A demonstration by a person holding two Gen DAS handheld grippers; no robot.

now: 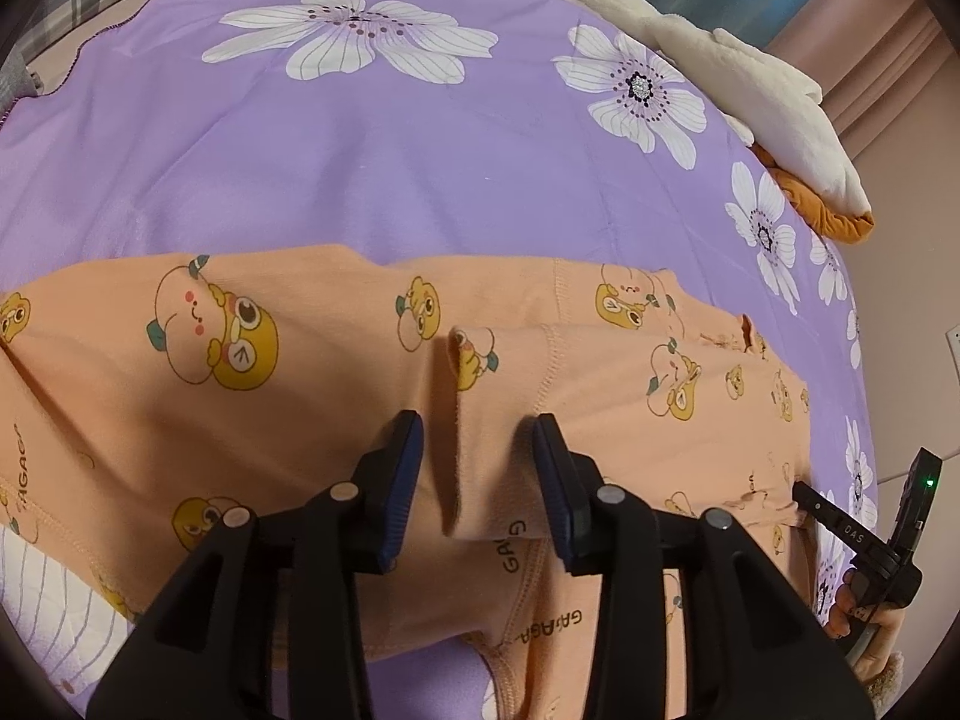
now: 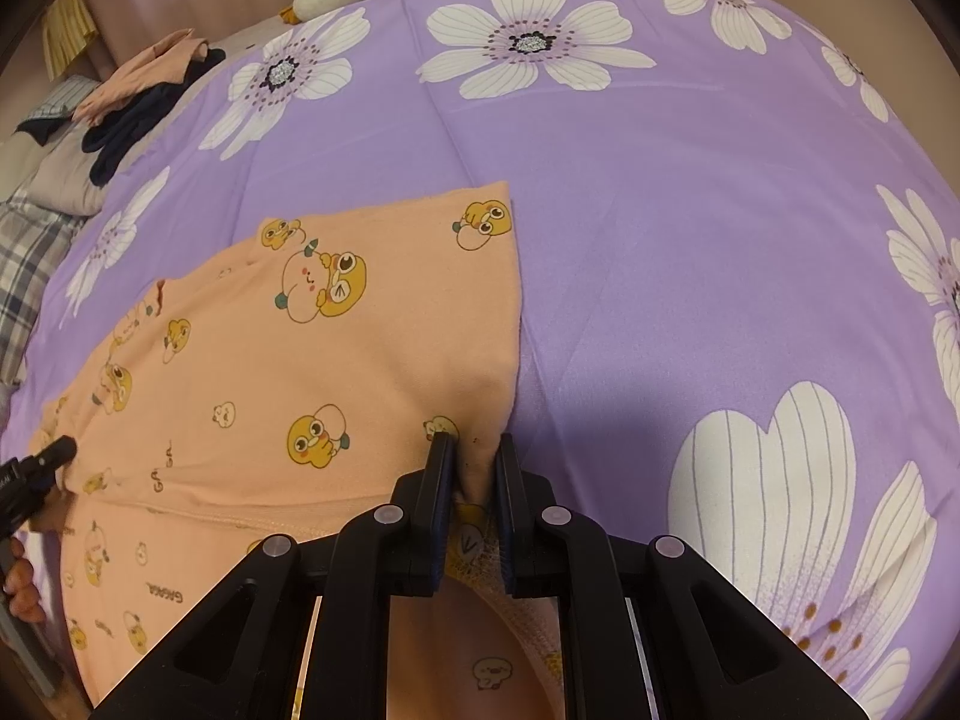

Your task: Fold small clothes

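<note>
- Peach garment [image 1: 336, 396] with duck print: spread flat on purple floral bedsheet [image 1: 336, 156], long axis across the near part of the bed; also in right wrist view [image 2: 252, 372].
- Left gripper [image 1: 478, 480]: jaws apart, set on either side of a raised fold of the garment, blue pads [image 1: 405, 483] not clearly pressing the cloth.
- Right gripper [image 2: 474, 480]: jaws nearly together, pinching the near right corner of the garment, cloth bunched between the pads.
- Garment edges: far edge straight against bare sheet; right edge [image 2: 517, 300] running from the far corner down to the pinched corner; stitched seam [image 1: 549, 354] just beyond the left gripper.
- Open room: wide bare sheet beyond the garment and to its right [image 2: 690, 252].
- Bounds: white and orange plush toy [image 1: 738, 90] along the far right bed edge; pile of dark and peach clothes [image 2: 144, 90] at the far left; plaid fabric [image 2: 30, 252] at the left margin.
</note>
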